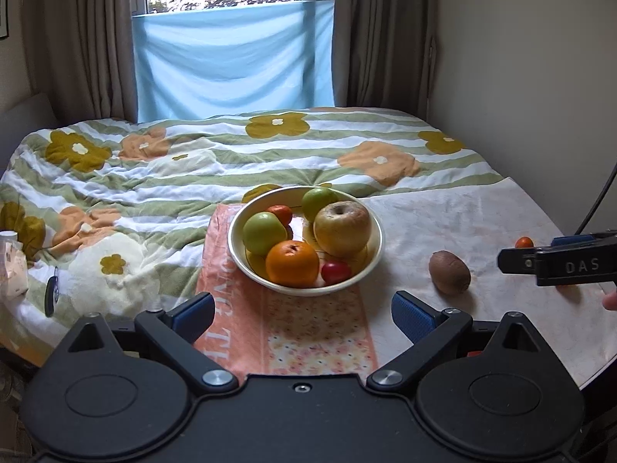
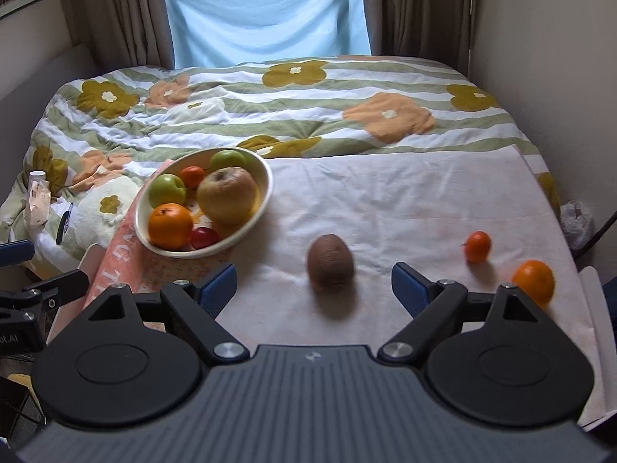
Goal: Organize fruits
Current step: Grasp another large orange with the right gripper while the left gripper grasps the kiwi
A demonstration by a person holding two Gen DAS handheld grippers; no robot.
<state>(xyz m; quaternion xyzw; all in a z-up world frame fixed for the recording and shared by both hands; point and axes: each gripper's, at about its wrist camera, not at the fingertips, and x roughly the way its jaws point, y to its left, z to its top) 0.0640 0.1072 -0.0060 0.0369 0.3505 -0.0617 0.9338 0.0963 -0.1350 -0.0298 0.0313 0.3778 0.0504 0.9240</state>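
Cream bowl (image 1: pixel 376 254), near centre: two green apples (image 1: pixel 263 232), one yellow-tan russeted apple (image 1: pixel 342 227), one orange (image 1: pixel 292 262), one small orange-red tomato (image 1: pixel 280 213), one deep red tomato (image 1: pixel 335 272).
Brown kiwi (image 2: pixel 330 258), right of the bowl.
Orange-red tomato (image 2: pixel 477 246) and second orange (image 2: pixel 533 282), far right.
Pale white cloth (image 2: pixel 405 200) with faint pink mottling.
Peach-pink towel (image 1: pixel 308 332), floral print, white lettering.
Quilt (image 1: pixel 185 162), far side: white and sage-green stripes, mustard and peach flowers.
Sky-blue sheet (image 1: pixel 235 61); taupe curtains (image 1: pixel 77 38).
Black grippers, blue fingertips (image 1: pixel 193 310).
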